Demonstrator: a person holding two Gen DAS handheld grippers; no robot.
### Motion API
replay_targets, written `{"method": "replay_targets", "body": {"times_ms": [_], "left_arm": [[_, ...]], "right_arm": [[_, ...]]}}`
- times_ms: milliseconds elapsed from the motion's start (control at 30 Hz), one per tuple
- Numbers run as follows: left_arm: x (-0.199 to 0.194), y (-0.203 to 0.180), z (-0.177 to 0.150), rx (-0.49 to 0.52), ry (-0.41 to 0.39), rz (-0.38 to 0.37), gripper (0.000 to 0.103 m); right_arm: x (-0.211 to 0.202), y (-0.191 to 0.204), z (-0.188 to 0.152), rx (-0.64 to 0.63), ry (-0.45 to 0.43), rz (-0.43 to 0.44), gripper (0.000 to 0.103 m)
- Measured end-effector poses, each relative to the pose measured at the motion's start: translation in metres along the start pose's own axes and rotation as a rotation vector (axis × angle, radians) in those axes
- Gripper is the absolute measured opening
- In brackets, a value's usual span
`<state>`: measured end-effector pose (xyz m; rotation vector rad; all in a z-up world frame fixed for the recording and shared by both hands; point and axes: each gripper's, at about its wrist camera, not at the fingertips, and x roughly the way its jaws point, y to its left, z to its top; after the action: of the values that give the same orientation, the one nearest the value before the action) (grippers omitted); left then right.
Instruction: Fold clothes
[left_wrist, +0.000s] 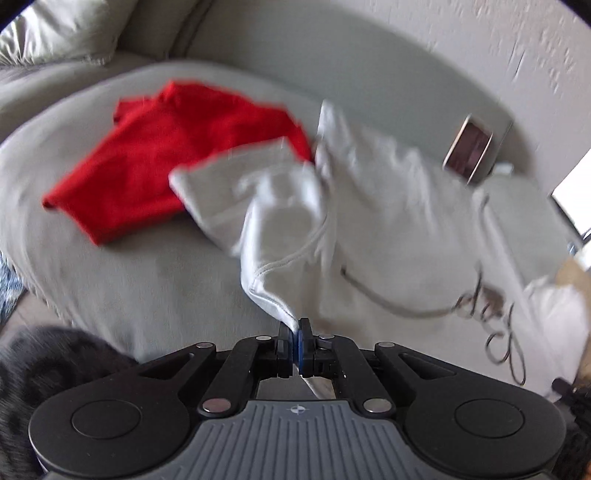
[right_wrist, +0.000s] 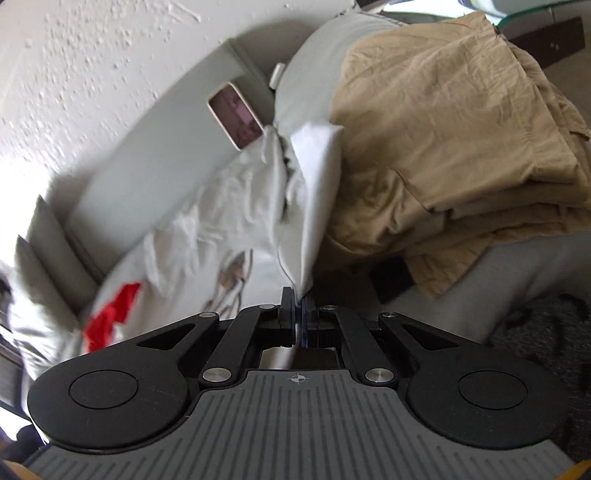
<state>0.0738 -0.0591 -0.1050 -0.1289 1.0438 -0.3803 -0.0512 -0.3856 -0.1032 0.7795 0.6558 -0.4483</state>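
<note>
Both grippers pinch the white shirt (left_wrist: 369, 221): the left gripper (left_wrist: 295, 330) has its jaws closed on a hem, and the right gripper (right_wrist: 298, 301) has its jaws closed on a corner. The shirt spreads over the sofa (left_wrist: 147, 280), overlapping a red shirt (left_wrist: 166, 155) at 10 o'clock. Folded tan clothes (right_wrist: 443, 147) sit at 2 o'clock in the right view, and a phone (right_wrist: 236, 116) leans at 11.

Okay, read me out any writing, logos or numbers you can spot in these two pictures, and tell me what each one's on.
White shirt: dark cursive print near its lower right edge; loops show, too blurred to read.
Phone: lit screen with a picture, no legible text.
Left tool: small crosshair mark on the grey body, a symbol, no words.
Right tool: same crosshair mark.
Red shirt, tan clothes: no writing visible.
</note>
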Motion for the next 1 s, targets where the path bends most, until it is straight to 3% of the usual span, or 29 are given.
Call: {"method": "replay_targets", "body": {"times_ms": [133, 200, 233, 267, 300, 400, 500, 633, 700, 833, 1000], "left_arm": [[0.002, 0.001, -0.003, 0.001, -0.016, 0.018, 0.008], [-0.003, 0.002, -0.003, -0.002, -0.020, 0.028, 0.028], [-0.009, 0.003, -0.003, -0.006, -0.016, 0.034, 0.047], [-0.017, 0.005, -0.003, -0.012, -0.032, 0.041, 0.048], [-0.026, 0.007, -0.004, -0.019, -0.054, 0.047, 0.048], [-0.043, 0.019, -0.003, -0.076, -0.137, 0.008, 0.049], [-0.049, 0.034, 0.009, -0.156, -0.219, -0.005, 0.049], [-0.041, 0.063, 0.039, -0.260, -0.299, 0.045, 0.039], [-0.033, 0.080, 0.055, -0.328, -0.299, 0.020, 0.035], [-0.013, 0.106, 0.076, -0.449, -0.268, -0.048, 0.031], [0.007, 0.105, 0.088, -0.413, -0.212, -0.051, 0.031]], "right_arm": [[0.023, 0.003, -0.013, -0.037, 0.094, -0.081, 0.003], [0.027, 0.006, -0.017, -0.037, 0.131, -0.091, 0.019], [0.026, 0.008, -0.019, -0.043, 0.138, -0.098, 0.021], [0.024, 0.010, -0.020, -0.048, 0.144, -0.106, 0.028], [0.019, 0.014, -0.021, -0.063, 0.138, -0.113, 0.035], [-0.011, 0.034, -0.025, -0.141, 0.065, -0.096, 0.040], [-0.023, 0.056, -0.029, -0.227, 0.026, 0.000, 0.046], [-0.001, 0.084, -0.035, -0.329, 0.122, 0.137, 0.042], [0.010, 0.094, -0.040, -0.340, 0.170, 0.176, 0.032], [0.011, 0.103, -0.046, -0.358, 0.196, 0.230, 0.032], [0.010, 0.104, -0.046, -0.359, 0.197, 0.215, 0.034]]}}
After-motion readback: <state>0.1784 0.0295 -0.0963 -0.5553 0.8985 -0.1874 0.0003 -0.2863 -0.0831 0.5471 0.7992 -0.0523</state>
